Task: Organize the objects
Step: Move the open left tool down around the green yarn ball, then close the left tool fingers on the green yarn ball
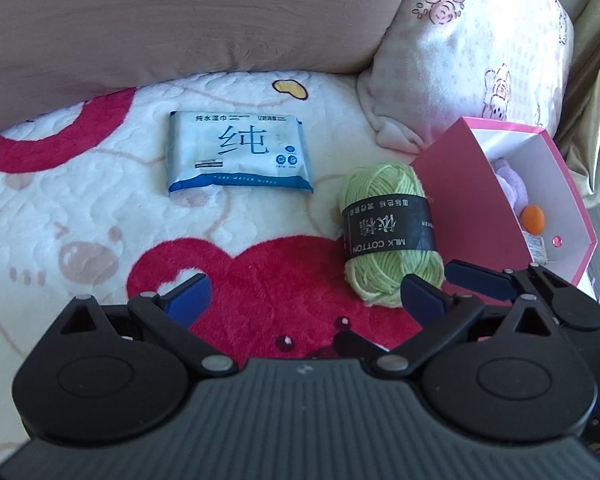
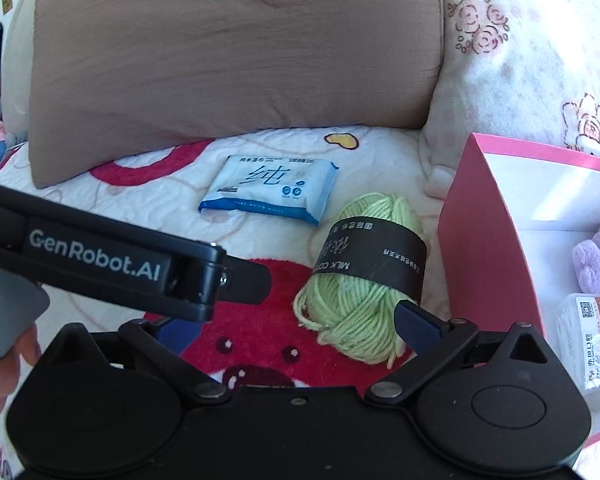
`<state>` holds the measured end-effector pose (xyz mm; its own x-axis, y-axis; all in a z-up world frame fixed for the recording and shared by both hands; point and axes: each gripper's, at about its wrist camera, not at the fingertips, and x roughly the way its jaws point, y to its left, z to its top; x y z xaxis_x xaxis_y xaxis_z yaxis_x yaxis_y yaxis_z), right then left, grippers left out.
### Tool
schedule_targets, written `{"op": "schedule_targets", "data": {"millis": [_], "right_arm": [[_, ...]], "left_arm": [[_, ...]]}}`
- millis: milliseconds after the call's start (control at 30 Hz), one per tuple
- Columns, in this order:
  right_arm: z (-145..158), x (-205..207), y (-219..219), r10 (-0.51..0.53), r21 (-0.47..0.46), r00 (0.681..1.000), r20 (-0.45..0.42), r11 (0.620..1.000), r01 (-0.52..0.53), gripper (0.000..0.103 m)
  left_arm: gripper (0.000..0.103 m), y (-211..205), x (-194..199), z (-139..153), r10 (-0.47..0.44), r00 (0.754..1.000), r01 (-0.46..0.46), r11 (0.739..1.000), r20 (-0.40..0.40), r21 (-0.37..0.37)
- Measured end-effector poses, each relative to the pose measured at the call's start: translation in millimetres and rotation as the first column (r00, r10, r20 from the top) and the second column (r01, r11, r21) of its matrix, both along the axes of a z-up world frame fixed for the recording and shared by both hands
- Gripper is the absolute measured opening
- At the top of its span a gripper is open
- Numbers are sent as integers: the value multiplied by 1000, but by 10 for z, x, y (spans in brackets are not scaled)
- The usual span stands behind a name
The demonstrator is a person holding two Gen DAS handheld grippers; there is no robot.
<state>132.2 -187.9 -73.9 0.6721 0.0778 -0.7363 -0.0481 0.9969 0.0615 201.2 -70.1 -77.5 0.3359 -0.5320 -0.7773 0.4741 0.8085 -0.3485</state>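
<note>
Just in front of the pink box [image 2: 488, 248], the right gripper [image 2: 288, 320] spreads wide and empty, its right pad against the near end of the green yarn ball [image 2: 364, 276]. The left gripper [image 1: 304, 300] gapes empty too. Closing off-centre could snag loose strands or roll the yarn; the wipes pack [image 1: 236, 152] lies farther left.

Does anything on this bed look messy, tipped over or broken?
Nothing looks damaged or spilled. The pink cardboard box sits slightly tilted on the soft blanket, and the green yarn ball with a black label and the blue-and-white wet wipes pack lie loose outside it.
</note>
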Motion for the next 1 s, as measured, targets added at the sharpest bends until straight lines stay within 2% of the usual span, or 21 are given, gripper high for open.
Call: {"op": "schedule_targets", "data": {"millis": [133, 200, 333, 467, 633, 833, 900, 1000], "right_arm": [[-88, 12, -69, -68, 5, 996, 53, 998, 68, 102], [-146, -7, -103, -105, 24, 992, 70, 994, 103, 99], [-236, 2, -102, -115, 25, 990, 85, 993, 113, 99], [-327, 31, -60, -113, -25, 986, 121, 993, 117, 99], [-400, -1, 10, -116, -96, 983, 145, 987, 130, 99], [-476, 38, 103, -147, -180, 980, 138, 969, 170, 99], [-488, 42, 112, -146, -194, 979, 144, 966, 173, 99], [-497, 60, 81, -148, -169, 979, 139, 971, 171, 100]], "left_arm": [[101, -67, 63, -105, 12, 999, -13, 1000, -49, -27], [100, -104, 79, -153, 15, 998, -18, 999, -65, -38], [100, -206, 90, -226, -3, 998, 0, 999, -70, -38], [98, -307, 107, -256, -22, 998, 19, 998, -56, -58], [89, -442, 91, -259, -64, 997, 62, 996, -42, -58], [71, -490, 86, -241, -102, 993, 95, 987, -53, -128], [65, -499, 126, -258, -101, 992, 89, 984, -71, -151], [62, -513, 187, -300, -99, 990, 83, 984, -98, -160]]}}
